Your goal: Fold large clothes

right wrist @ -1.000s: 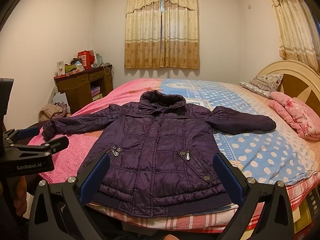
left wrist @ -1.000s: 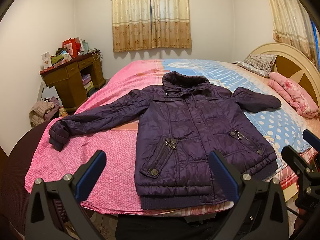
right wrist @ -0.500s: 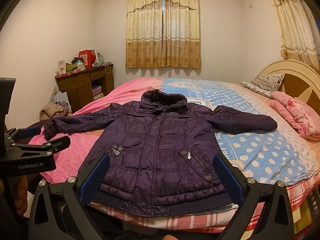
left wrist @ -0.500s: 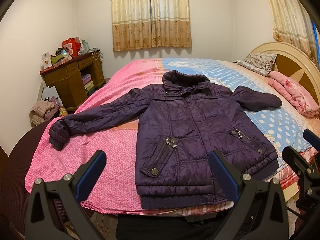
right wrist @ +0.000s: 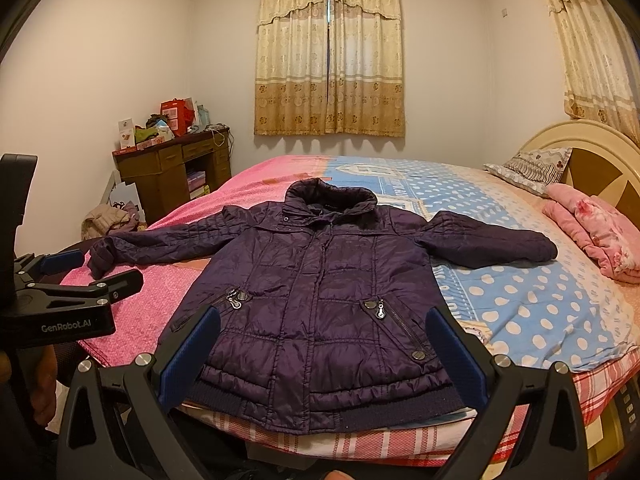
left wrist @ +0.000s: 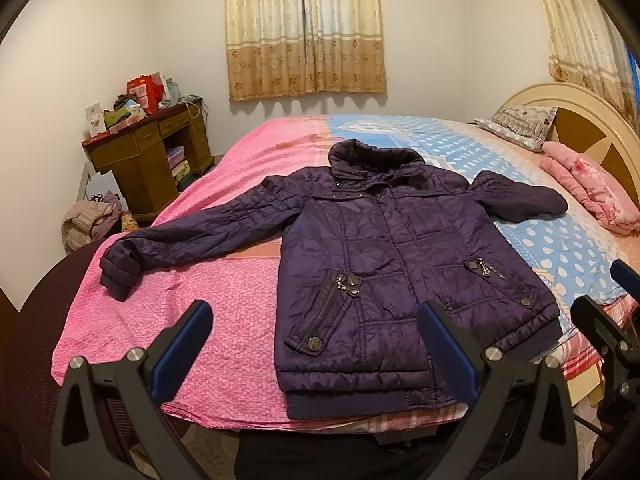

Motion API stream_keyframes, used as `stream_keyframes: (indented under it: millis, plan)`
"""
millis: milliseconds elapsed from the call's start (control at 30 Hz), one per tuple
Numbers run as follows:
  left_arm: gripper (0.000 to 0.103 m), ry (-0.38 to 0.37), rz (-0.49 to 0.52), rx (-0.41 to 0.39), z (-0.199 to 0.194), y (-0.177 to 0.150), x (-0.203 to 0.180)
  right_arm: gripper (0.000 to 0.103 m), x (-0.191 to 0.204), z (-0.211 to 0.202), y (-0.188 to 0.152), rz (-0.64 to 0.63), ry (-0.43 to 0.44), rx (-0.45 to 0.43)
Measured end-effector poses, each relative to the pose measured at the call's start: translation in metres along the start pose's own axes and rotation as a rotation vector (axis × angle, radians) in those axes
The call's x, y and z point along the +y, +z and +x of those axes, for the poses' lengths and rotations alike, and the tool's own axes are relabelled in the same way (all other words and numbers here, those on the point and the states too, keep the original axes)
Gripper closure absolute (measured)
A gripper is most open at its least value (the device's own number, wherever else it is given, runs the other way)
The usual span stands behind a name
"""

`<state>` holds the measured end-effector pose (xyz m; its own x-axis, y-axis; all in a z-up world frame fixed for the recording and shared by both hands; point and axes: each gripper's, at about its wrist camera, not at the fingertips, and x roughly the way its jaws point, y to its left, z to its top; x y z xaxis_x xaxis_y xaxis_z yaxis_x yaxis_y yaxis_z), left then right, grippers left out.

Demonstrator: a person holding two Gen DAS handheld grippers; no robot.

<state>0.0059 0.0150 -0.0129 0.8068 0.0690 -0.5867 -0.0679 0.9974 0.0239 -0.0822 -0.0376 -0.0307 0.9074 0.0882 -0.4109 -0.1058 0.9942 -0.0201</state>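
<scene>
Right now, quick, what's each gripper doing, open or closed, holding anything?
Left gripper: open, holding nothing, hovering short of the purple jacket.
Right gripper: open, holding nothing, also short of the jacket.

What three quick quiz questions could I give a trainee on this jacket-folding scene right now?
1. True or false: the purple jacket lies face up, both sleeves spread out.
2. Which gripper holds fabric? A) left gripper B) right gripper C) neither
3. Fill in: the folded pink blanket lies near the bed's ____.

Key: 1 true; 2 C, both open and short of the hem; 3 headboard.
</scene>
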Motion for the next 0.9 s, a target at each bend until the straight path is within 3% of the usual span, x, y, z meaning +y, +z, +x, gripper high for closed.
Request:
stream_keyframes:
  millis: [367,500,600,700,800,900]
  plan:
    - [0.000,0.010,0.006,0.012,0.001,0.003,0.006,0.001,-0.002,0.002,-0.002,0.005,0.010,0.009]
    - [0.000,-0.001,0.025,0.027,0.009,0.006,0.002,0.001,-0.008,0.008,-0.003,0.021,0.069,-0.007]
    - [0.000,-0.011,0.039,0.036,0.022,0.012,-0.003,0.001,-0.025,0.023,-0.005,0.075,0.155,0.009]
    - [0.000,-0.034,0.028,0.050,0.039,0.020,-0.006,0.001,-0.051,0.045,-0.011,0.153,0.186,0.051]
    - [0.000,-0.021,0.031,0.052,0.058,0.033,-0.013,0.001,-0.078,0.070,-0.014,0.144,0.109,0.113]
    - [0.000,-0.005,0.041,0.051,0.080,0.046,-0.023,0.001,-0.122,0.100,-0.015,0.210,0.104,0.172]
